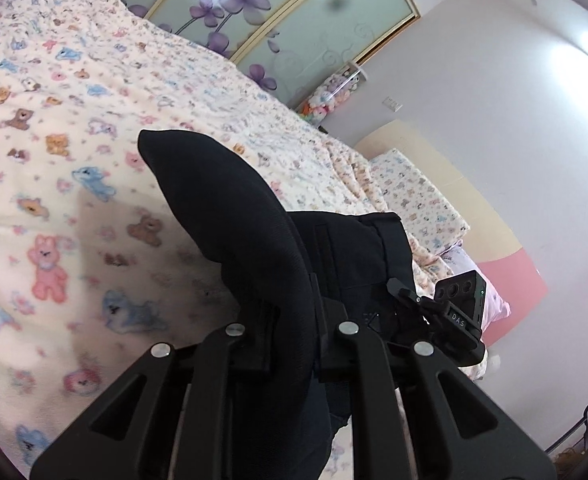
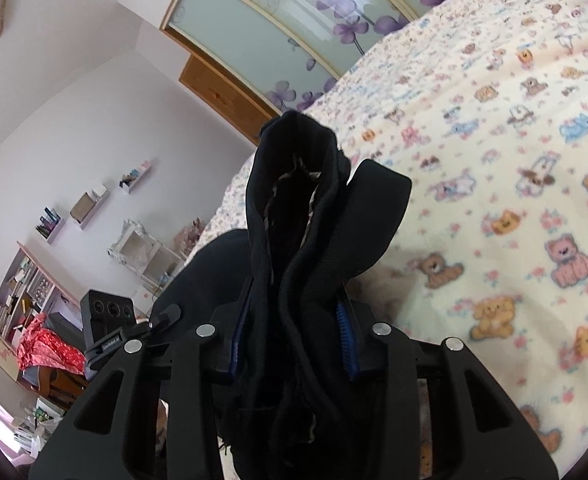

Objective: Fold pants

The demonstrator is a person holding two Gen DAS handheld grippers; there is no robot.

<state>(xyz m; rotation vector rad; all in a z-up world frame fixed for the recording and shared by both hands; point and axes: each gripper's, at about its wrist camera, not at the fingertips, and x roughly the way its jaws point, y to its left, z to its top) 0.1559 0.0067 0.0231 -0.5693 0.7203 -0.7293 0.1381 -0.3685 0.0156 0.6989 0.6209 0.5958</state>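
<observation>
The black pants (image 1: 229, 216) are held up off the bed by both grippers. My left gripper (image 1: 294, 320) is shut on a thick fold of the black fabric, which bulges up and hides the fingertips. In the right wrist view my right gripper (image 2: 289, 320) is shut on a bunched edge of the pants (image 2: 306, 220), with blue pads (image 2: 344, 332) showing beside the cloth. The right gripper's body (image 1: 458, 312) shows just right of the left one; the left gripper's body (image 2: 105, 316) shows at the left in the right wrist view. The two grippers are close together.
A bed with a cream animal-print blanket (image 1: 73, 160) lies below, also in the right wrist view (image 2: 494, 160). Pillows (image 1: 418, 196) lie at the head. A floral sliding wardrobe (image 1: 277, 12) stands behind. Shelves and clutter (image 2: 33, 300) fill the far wall.
</observation>
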